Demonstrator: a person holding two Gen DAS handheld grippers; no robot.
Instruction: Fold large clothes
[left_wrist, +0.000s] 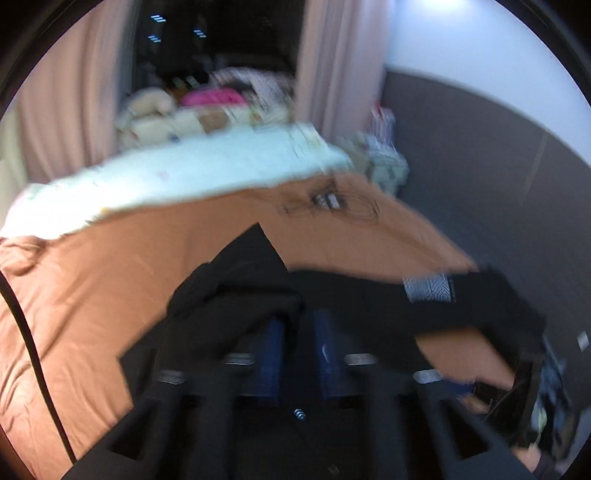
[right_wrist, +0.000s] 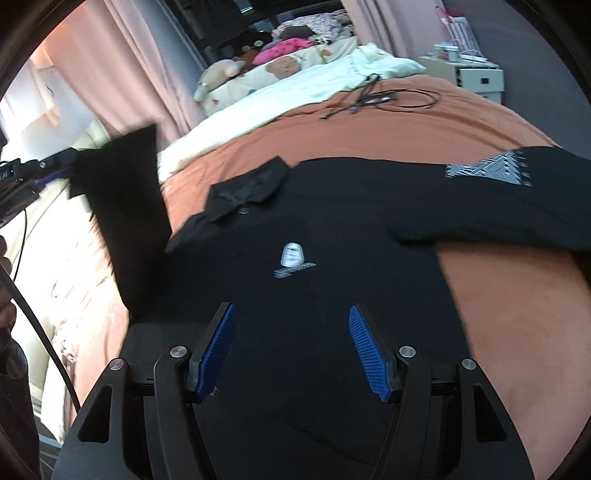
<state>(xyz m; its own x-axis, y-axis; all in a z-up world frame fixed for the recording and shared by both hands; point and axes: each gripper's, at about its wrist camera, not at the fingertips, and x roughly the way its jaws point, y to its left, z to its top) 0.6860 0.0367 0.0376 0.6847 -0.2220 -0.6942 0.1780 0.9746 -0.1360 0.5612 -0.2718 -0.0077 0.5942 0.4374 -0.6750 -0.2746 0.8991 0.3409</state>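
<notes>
Black shirt (right_wrist: 332, 229) flat on bed (right_wrist: 517, 295), collar at 11 o'clock. My right hand-held gripper (right_wrist: 291, 354) wide, empty, hovering over chest. Left hand-held gripper (left_wrist: 297, 347) part open; sleeve (right_wrist: 122, 206) lifted at 9 o'clock, draped on it, likely for folding inward.

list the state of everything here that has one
black polo shirt: spread front up on the orange bedspread
plain sleeve: lifted off the bed at the left gripper
patterned sleeve: lying flat, stretched out
left gripper: fingers apart, sleeve cloth over one; grip unclear in the blur
right gripper: fingers open, empty, above the shirt
cables: loose on the bedspread
</notes>
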